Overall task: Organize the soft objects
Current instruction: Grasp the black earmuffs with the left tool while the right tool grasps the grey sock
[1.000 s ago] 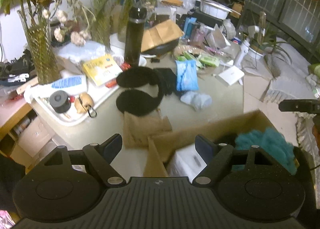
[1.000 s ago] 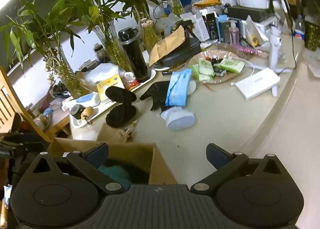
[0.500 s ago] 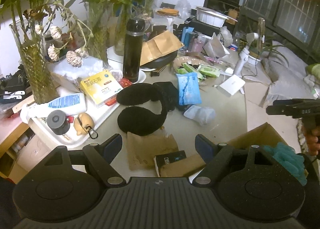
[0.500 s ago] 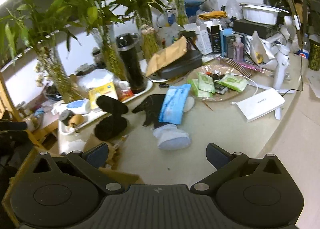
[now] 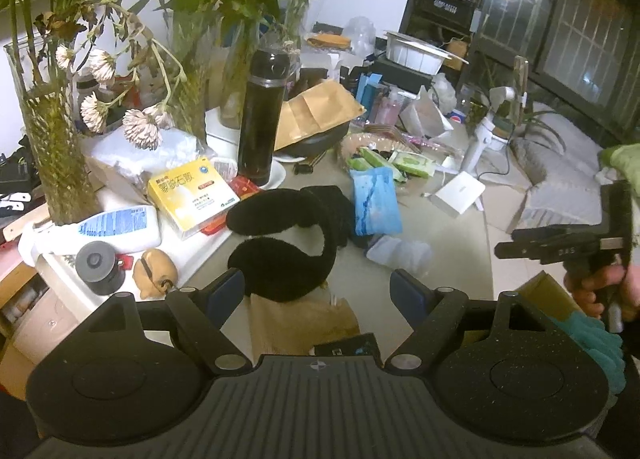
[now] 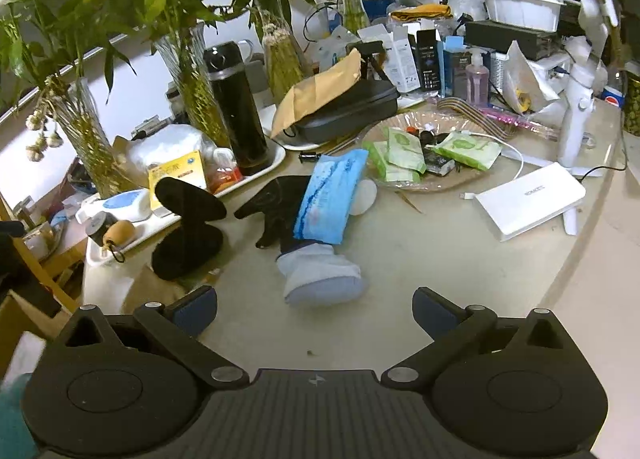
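Black furry earmuffs [image 5: 280, 247] [image 6: 186, 227] lie on the beige table, just beyond my left gripper [image 5: 318, 293], which is open and empty. A rolled pale blue sock [image 6: 320, 275] [image 5: 400, 253] lies right in front of my right gripper [image 6: 314, 309], also open and empty. A black glove [image 6: 276, 203] sits behind the sock, partly under a blue tissue pack [image 6: 330, 195] [image 5: 374, 199]. A teal fluffy item [image 5: 596, 343] lies in the cardboard box [image 5: 544, 295] at the right of the left wrist view, below a hand [image 5: 600, 287] that holds the other gripper.
A white tray [image 6: 120, 243] with a yellow box [image 5: 192, 191], a lotion bottle and a black flask [image 5: 260, 119] stands at the left. Glass vases with plants [image 5: 56, 139] line the back. A plate of green packets [image 6: 420, 155], a white box [image 6: 528, 199] and brown paper [image 5: 300, 323] crowd the table.
Both grippers have moved forward and lower toward the table. The cardboard box has slid out toward the near edges of both views. Earmuffs and sock now look closer.
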`<state>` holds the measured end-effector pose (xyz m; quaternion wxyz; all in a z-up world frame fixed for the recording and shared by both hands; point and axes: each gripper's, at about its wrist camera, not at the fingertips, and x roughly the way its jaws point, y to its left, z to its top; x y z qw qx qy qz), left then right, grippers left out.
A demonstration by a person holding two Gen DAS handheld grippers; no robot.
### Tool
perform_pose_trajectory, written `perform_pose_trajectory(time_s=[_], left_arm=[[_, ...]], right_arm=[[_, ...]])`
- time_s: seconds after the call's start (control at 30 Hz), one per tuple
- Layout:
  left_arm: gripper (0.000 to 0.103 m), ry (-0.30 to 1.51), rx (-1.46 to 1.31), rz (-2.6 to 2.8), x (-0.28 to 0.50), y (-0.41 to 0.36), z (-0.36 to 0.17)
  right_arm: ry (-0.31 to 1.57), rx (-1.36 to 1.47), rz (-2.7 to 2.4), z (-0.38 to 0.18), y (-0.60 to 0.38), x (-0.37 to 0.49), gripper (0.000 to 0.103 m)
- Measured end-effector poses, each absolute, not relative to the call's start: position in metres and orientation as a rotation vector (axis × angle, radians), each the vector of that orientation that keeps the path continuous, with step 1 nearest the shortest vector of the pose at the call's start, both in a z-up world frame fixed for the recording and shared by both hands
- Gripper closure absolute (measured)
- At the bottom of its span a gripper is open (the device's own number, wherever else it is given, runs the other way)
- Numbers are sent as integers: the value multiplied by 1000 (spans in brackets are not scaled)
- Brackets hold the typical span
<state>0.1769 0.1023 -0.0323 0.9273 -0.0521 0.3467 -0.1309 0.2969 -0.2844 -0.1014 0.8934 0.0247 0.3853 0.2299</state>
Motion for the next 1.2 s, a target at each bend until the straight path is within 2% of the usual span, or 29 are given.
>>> perform_pose_trajectory(time_s=[0.5, 1.2], left_arm=[[23, 690, -46, -344, 218, 102, -55], [23, 750, 119, -646, 295, 75, -110]], right_arm=[[850, 10, 547, -165, -266, 350, 0], [886, 7, 603, -207, -241, 386, 0]])
